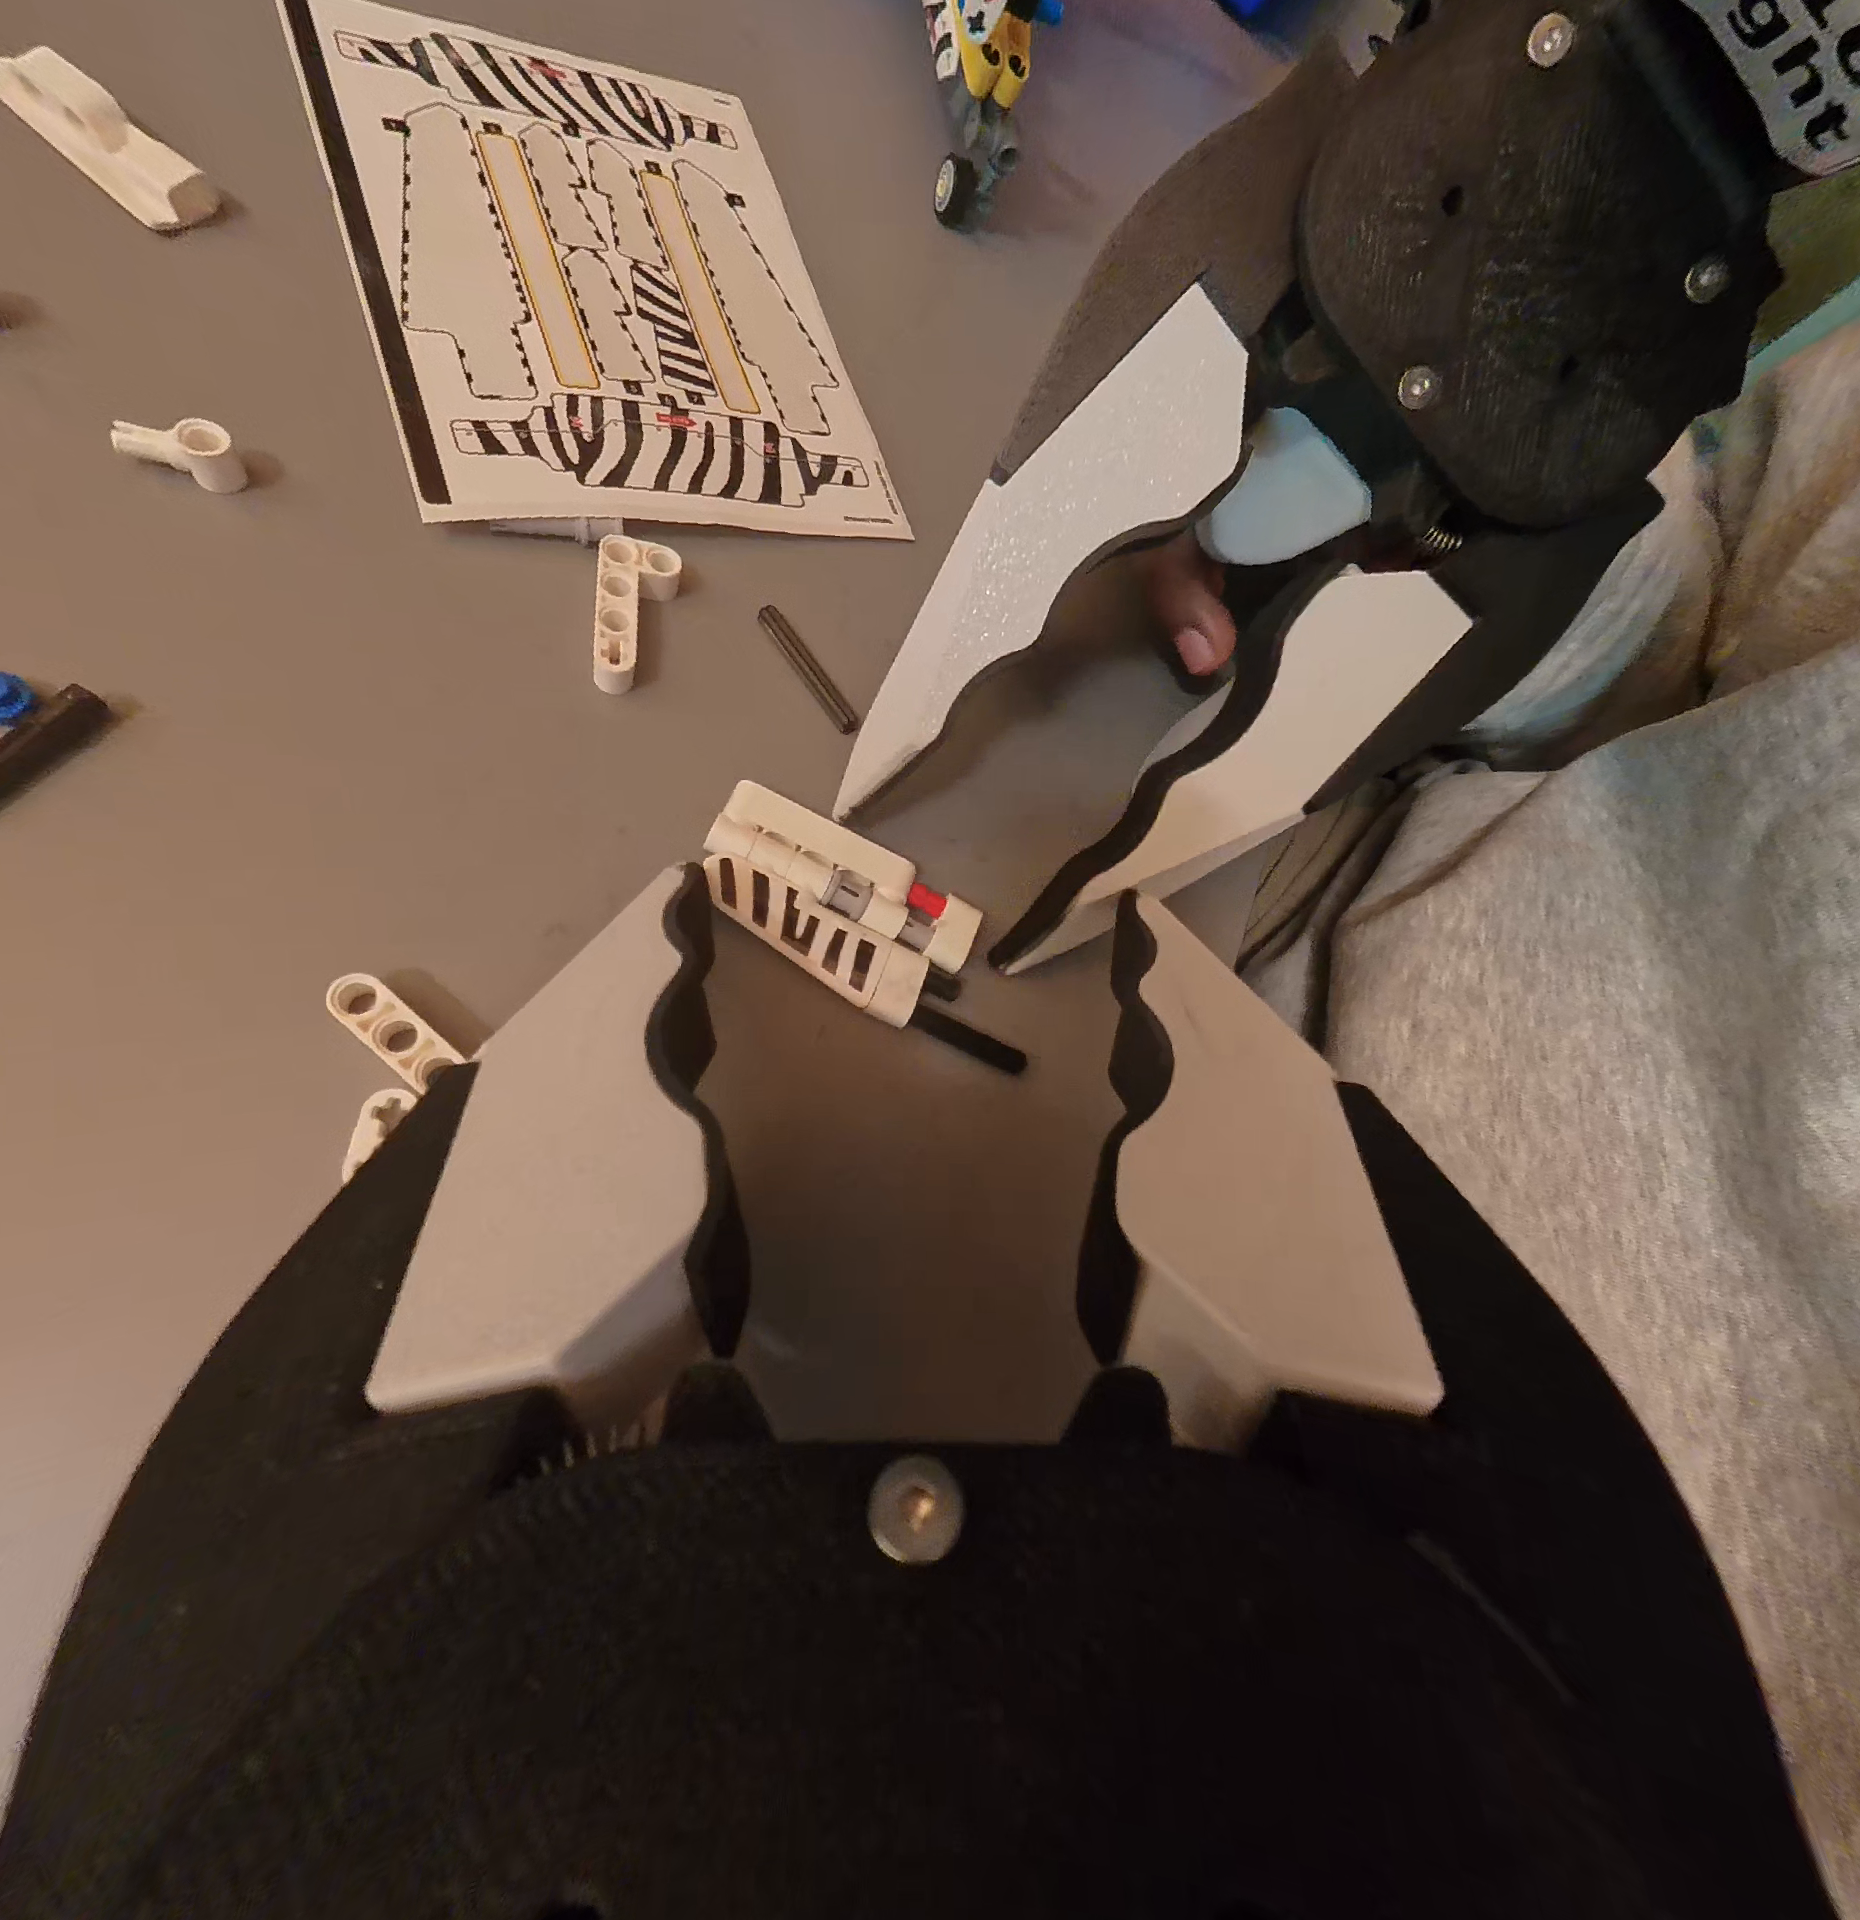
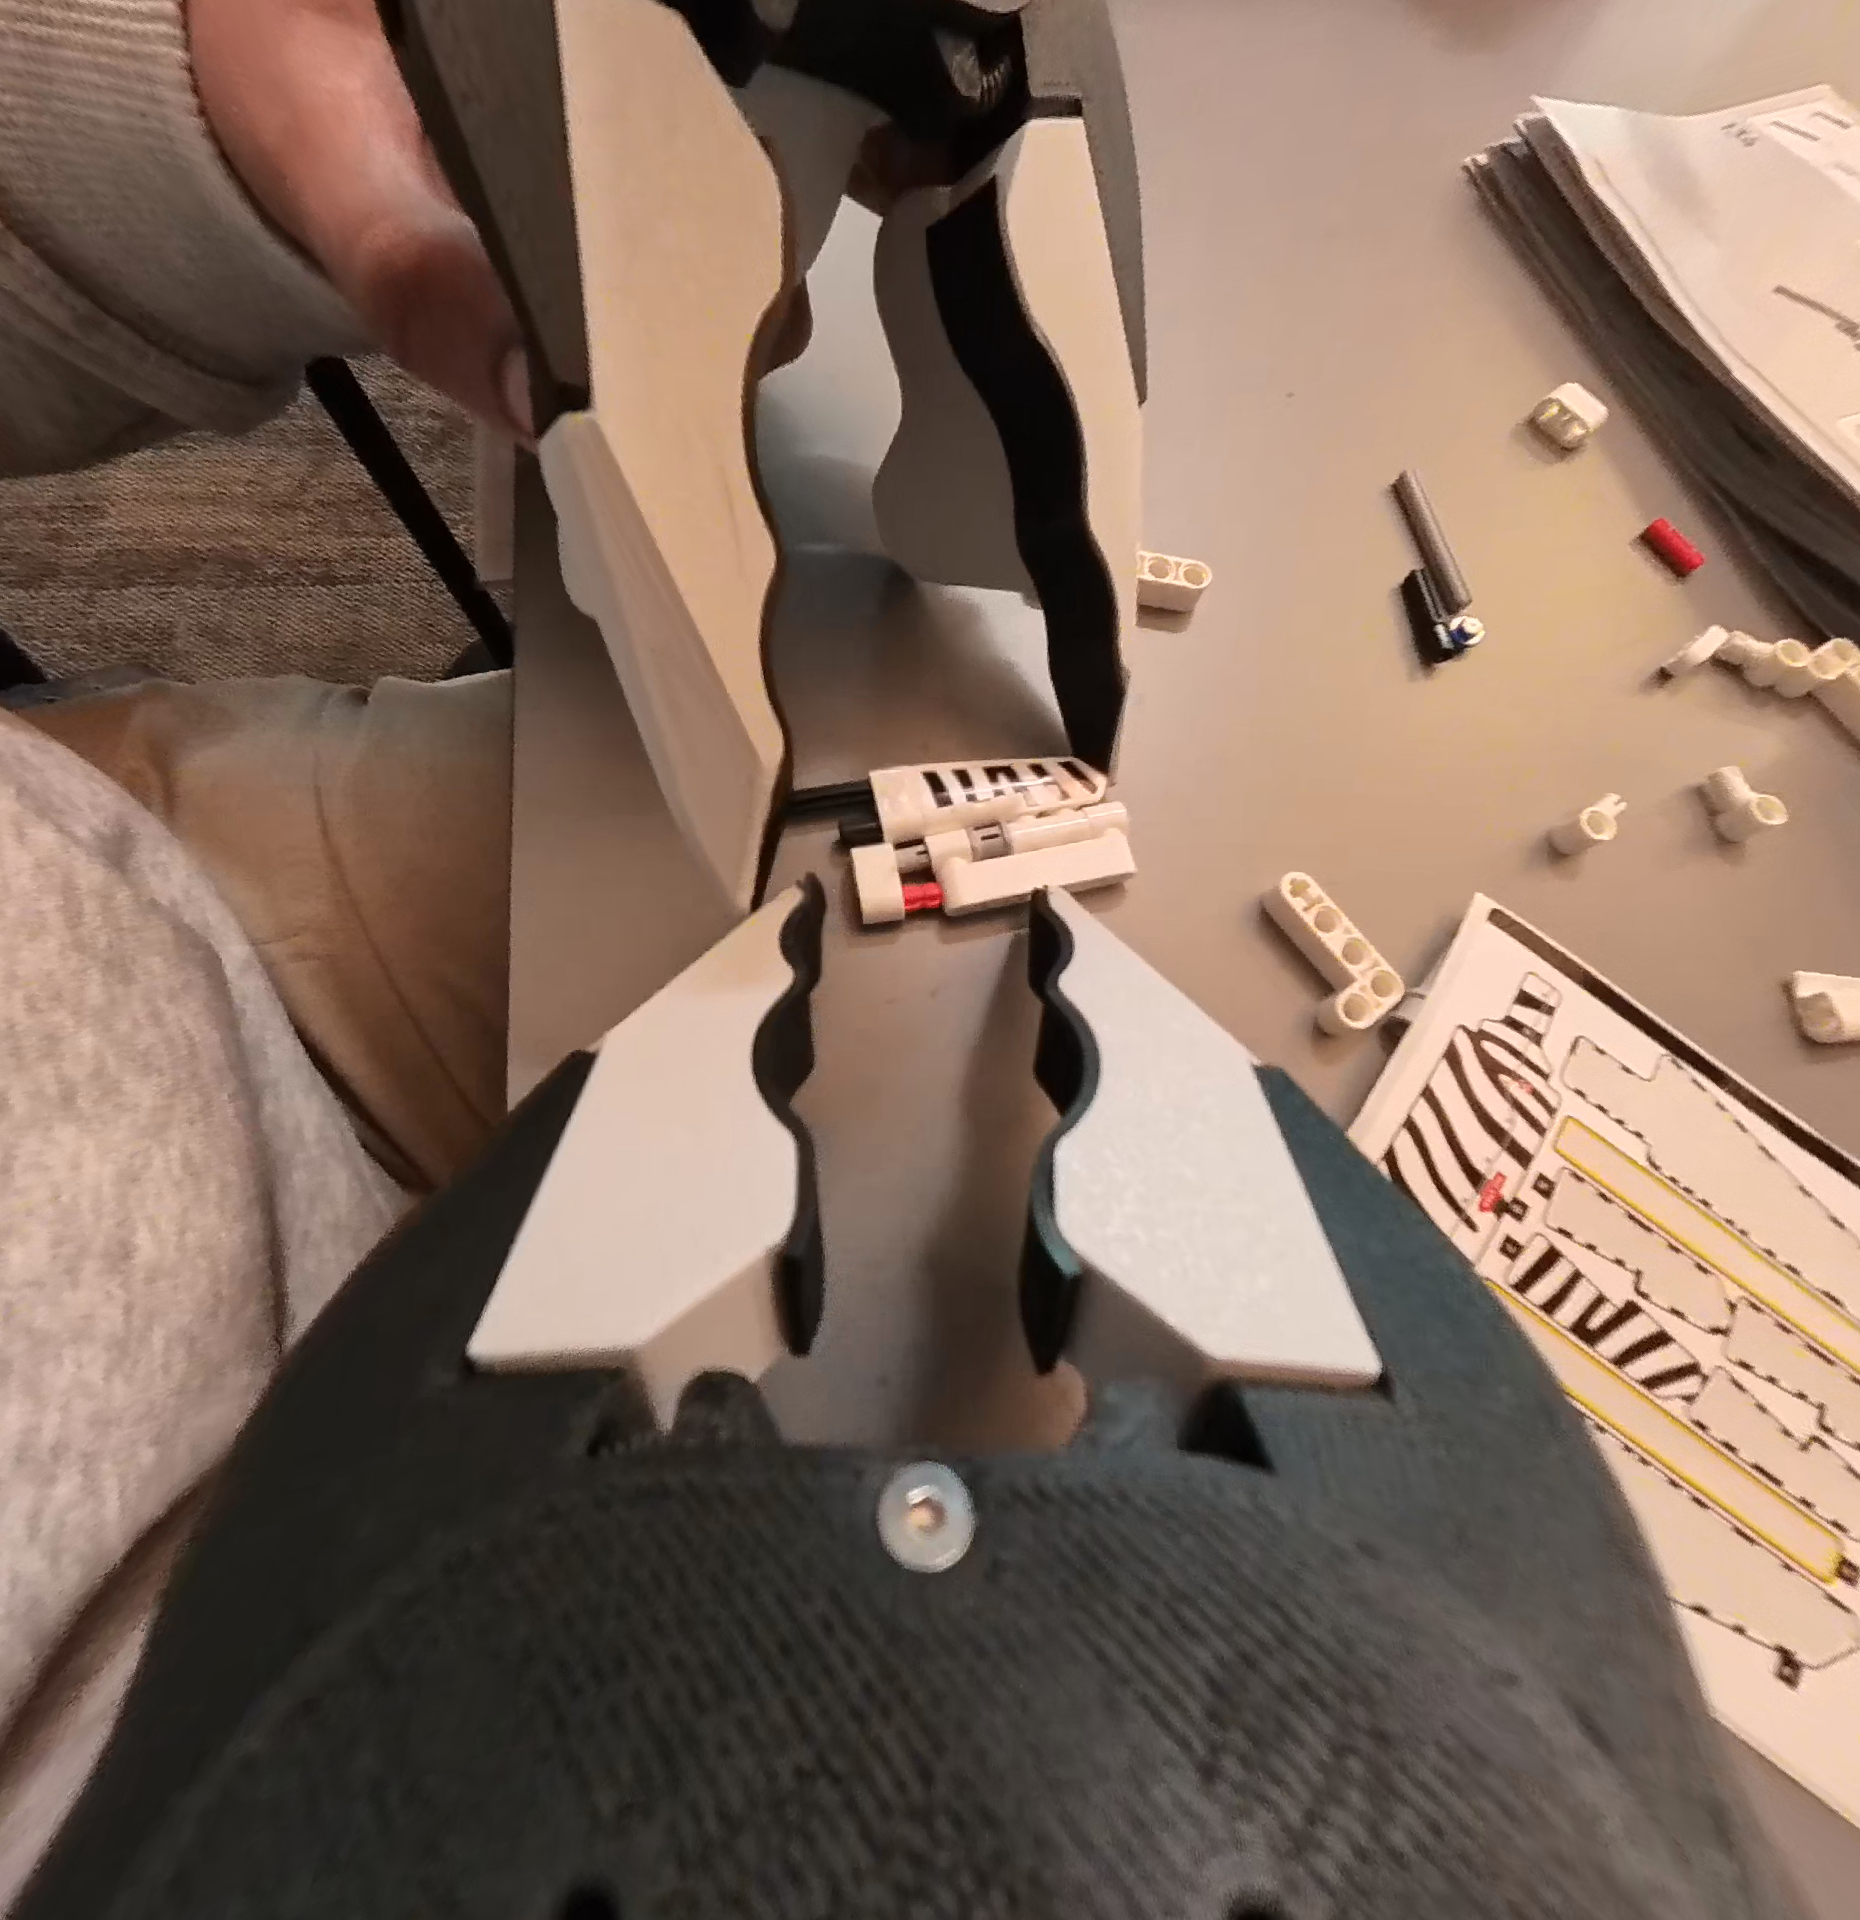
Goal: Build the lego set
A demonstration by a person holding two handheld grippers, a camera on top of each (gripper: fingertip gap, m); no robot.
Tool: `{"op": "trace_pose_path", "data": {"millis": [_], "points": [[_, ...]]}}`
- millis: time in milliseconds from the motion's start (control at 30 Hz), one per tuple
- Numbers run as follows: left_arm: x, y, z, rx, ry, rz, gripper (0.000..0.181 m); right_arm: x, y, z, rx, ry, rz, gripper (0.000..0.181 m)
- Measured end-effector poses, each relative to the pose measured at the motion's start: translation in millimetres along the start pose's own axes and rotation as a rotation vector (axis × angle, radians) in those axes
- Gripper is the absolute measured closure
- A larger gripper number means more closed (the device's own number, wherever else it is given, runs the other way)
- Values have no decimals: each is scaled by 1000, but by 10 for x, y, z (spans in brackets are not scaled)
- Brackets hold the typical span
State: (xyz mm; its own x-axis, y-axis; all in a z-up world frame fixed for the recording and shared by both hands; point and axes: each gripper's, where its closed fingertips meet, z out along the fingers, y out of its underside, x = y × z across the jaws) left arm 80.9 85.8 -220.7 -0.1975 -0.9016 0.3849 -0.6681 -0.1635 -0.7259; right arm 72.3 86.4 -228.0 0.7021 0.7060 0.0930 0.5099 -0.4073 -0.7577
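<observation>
A small white Lego assembly with a zebra-striped side, a red pin and black axles sticking out lies on the grey table. My left gripper is open, and its left fingertip sits at the striped end of the assembly. My right gripper comes in from the upper right, open, with one tip at the top white beam. In the right wrist view the assembly lies just beyond my open right gripper, with the left gripper opposite, one finger on each side of it.
A zebra sticker sheet lies beyond the assembly. Loose parts are scattered around: a white L-beam, a black axle, a white connector and a red piece. Booklets are stacked at the side. A person's grey clothing borders the table edge. Left and right tips are no more than a few centimetres apart. The black axle sits 4 cm or so from the ends of my right fingers.
</observation>
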Motion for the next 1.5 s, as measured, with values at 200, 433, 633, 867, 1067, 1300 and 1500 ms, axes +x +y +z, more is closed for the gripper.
{"op": "trace_pose_path", "data": {"millis": [200, 433, 633, 867, 1067, 1300, 1500], "points": [[25, -15, -26, 22, 41, -29, 105, -48, -33, -34, 30, -53, 14, 137], [40, -101, -121, 104, 123, -96, 105, -38, -151, -150, 132, -111, 71, 128], [51, -272, -344, 278, 212, -145, 107, 20, -198, -202, 177, -84, 88, 128], [41, -356, -468, 372, 248, -162, 107, 30, -190, -199, 171, -69, 84, 128], [40, -360, -476, 378, 258, -169, 107, 31, -186, -201, 169, -64, 83, 129], [32, -371, -494, 390, 271, -183, 107, 28, -175, -194, 161, -58, 78, 128], [28, -375, -501, 396, 274, -188, 107, 25, -173, -194, 158, -57, 75, 128]]}}
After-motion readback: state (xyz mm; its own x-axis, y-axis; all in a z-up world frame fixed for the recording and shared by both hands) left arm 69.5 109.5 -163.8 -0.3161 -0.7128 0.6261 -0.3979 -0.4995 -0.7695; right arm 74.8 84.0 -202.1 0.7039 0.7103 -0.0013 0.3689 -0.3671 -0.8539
